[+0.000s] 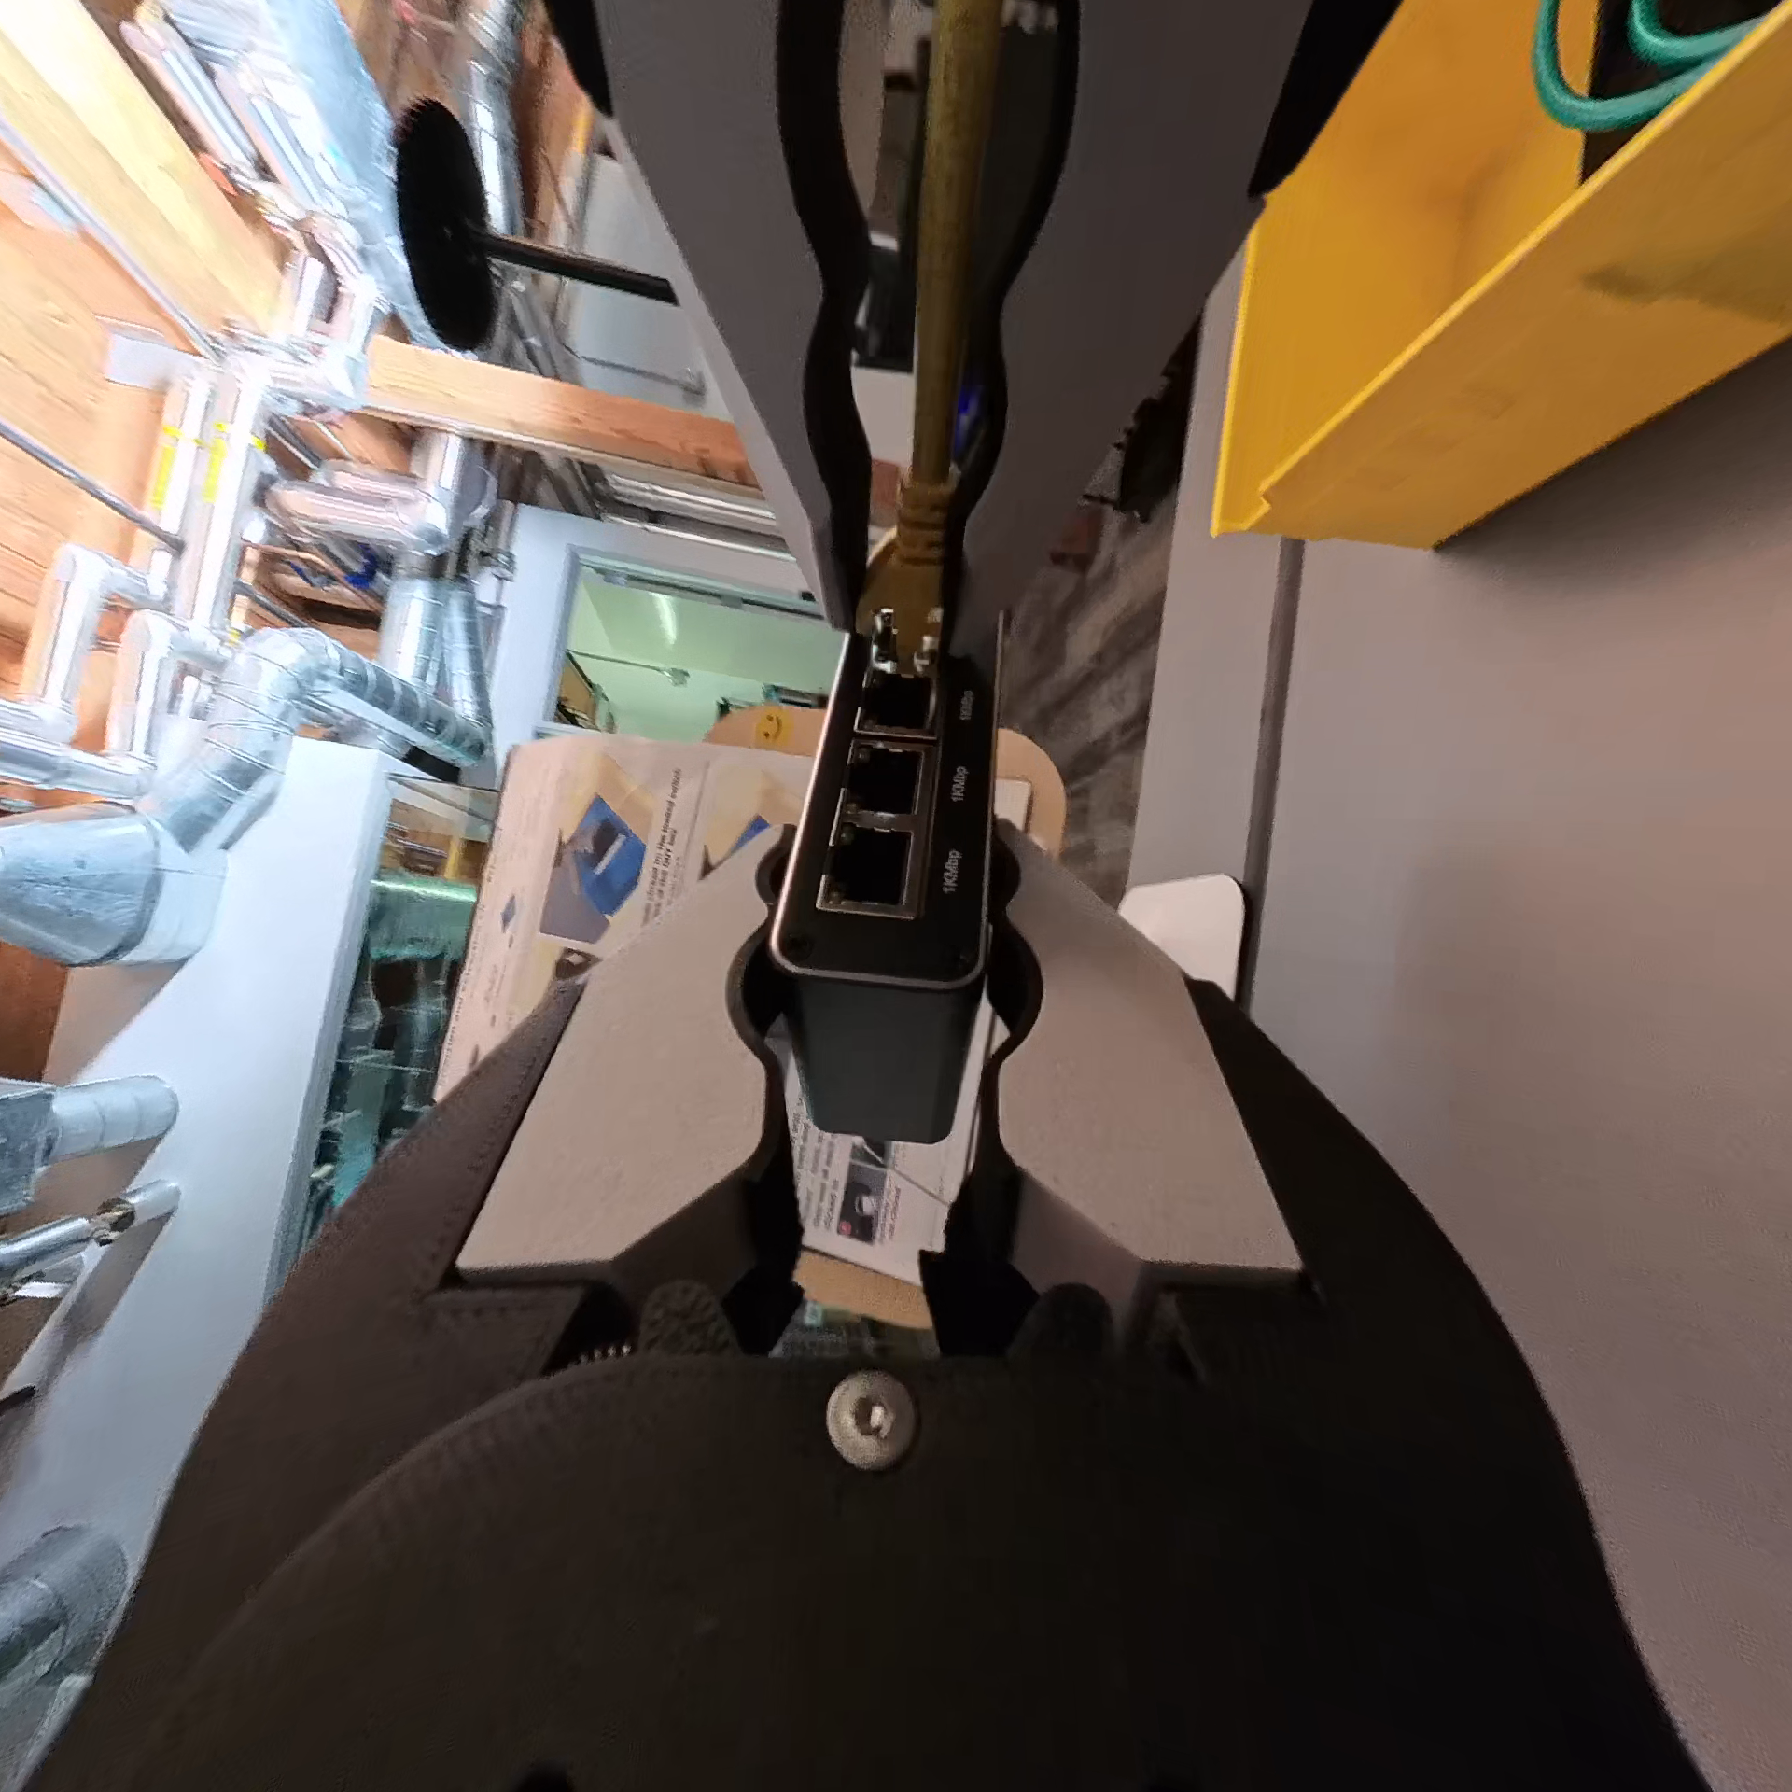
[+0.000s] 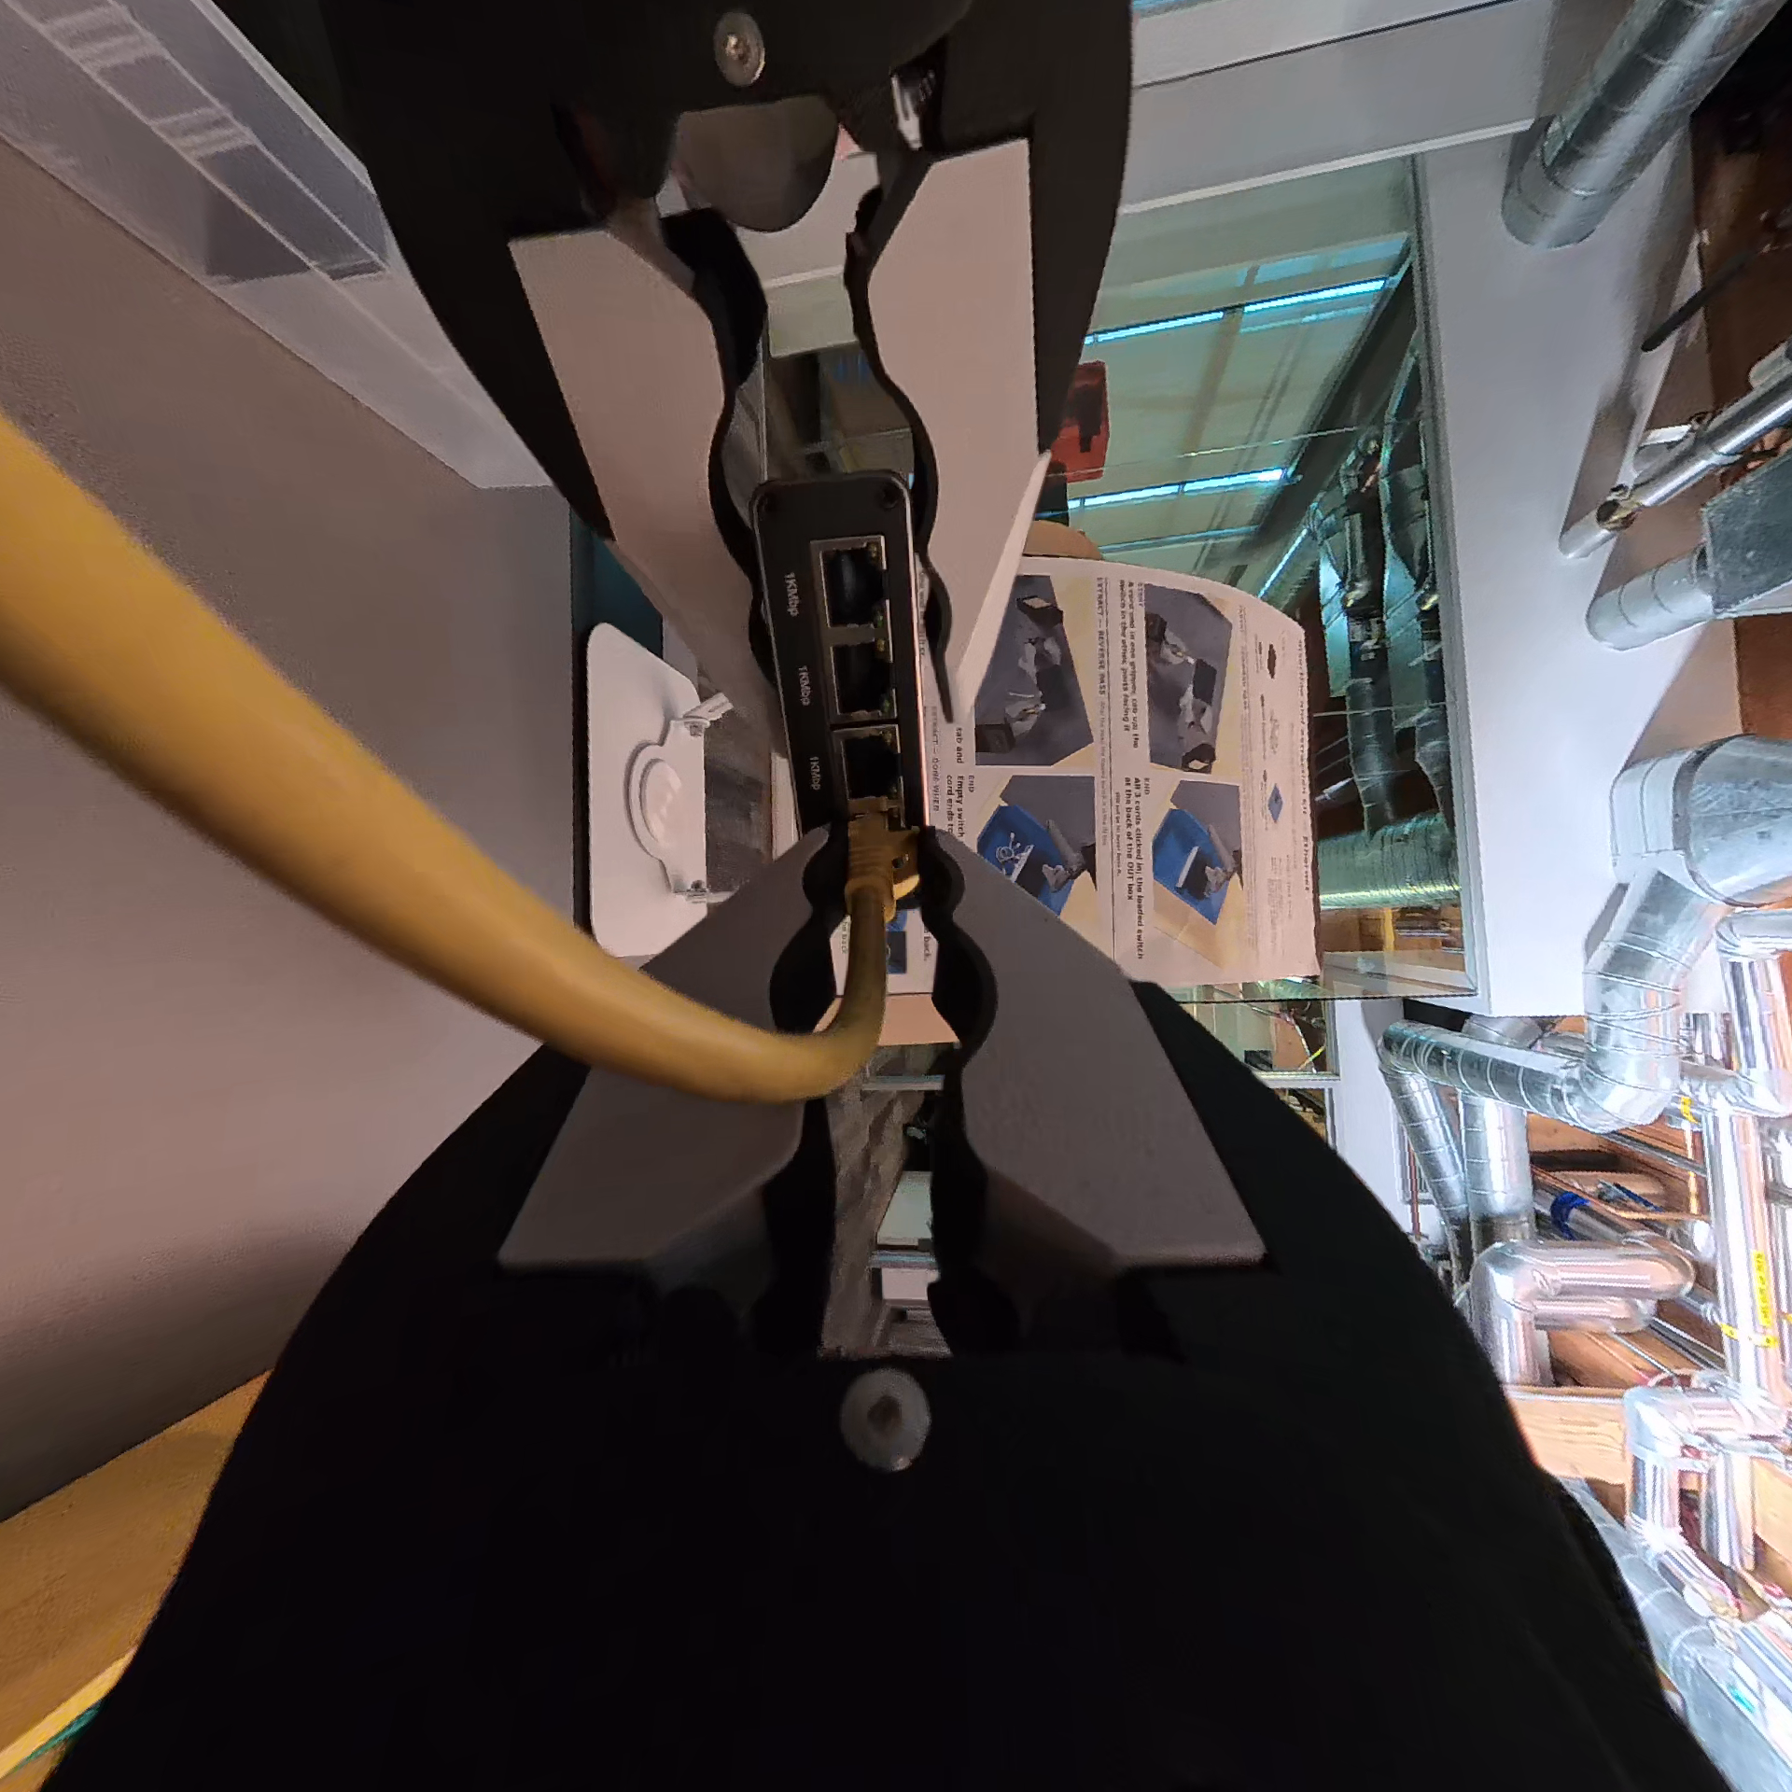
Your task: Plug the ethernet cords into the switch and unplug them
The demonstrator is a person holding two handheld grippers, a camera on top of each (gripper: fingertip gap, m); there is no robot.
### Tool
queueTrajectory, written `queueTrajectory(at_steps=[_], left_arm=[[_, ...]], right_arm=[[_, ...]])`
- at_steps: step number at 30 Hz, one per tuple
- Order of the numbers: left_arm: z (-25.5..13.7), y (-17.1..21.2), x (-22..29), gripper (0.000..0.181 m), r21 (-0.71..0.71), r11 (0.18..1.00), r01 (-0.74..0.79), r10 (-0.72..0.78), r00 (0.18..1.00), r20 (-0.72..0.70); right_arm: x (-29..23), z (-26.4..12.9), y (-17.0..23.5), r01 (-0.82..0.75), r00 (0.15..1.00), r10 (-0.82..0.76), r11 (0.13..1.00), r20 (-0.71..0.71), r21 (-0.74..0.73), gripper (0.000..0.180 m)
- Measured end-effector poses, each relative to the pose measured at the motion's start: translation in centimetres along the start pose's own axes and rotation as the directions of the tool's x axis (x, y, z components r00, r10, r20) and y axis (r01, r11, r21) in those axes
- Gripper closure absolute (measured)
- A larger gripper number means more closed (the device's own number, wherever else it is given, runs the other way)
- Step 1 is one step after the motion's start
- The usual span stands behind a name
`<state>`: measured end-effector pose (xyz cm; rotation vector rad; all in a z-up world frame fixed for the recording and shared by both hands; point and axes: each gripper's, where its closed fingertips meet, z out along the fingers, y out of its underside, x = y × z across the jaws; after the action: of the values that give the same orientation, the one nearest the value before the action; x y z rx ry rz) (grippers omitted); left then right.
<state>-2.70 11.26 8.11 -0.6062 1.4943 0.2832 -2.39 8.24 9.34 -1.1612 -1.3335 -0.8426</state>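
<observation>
The left gripper is clamping the black switch by its narrow sides, its two fingers pressing against the housing with the port face turned up toward the camera. Three ports are showing in a row along that face, running away from the left gripper; the two nearer ones are sitting empty. The right gripper is coming in from the opposite end, its fingers drawn in narrow and pinching the yellow connector of the yellow ethernet cord. That connector is sitting at the mouth of the port farthest from the left gripper; whether it is fully seated I cannot tell. Behind the right gripper the cord is bending sideways and sweeping off to its left. Beyond both grippers a printed instruction sheet is standing. To the right of the left gripper a yellow bin is holding a coiled green cord.
</observation>
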Motion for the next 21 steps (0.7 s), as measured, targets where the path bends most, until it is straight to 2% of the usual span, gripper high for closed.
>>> queueTrajectory(at_steps=[2, 8, 21], left_arm=[[0.3, -0.1, 0.0, 0.146, 0.026, 1.0, -0.01, 0.009, 0.999, 0.033], [1.1, 0.1, 0.2, 0.146, -0.018, 1.0, -0.005, 0.006, 0.999, 0.048], [2.7, 0.5, 1.4, 0.14, -0.076, 0.994, 0.079, -0.08, 0.997, -0.006]], right_arm=[[0.0, 0.0, 0.1, 0.007, 1.0, -0.007, 1.0, -0.004, -0.01, 0.166], [-0.3, 0.1, 1.0, -0.003, 1.0, 0.004, 0.999, 0.018, -0.045, 0.166], [-2.4, 0.0, 2.8, -0.184, 0.959, 0.214, 0.969, 0.185, -0.165, 0.162]])
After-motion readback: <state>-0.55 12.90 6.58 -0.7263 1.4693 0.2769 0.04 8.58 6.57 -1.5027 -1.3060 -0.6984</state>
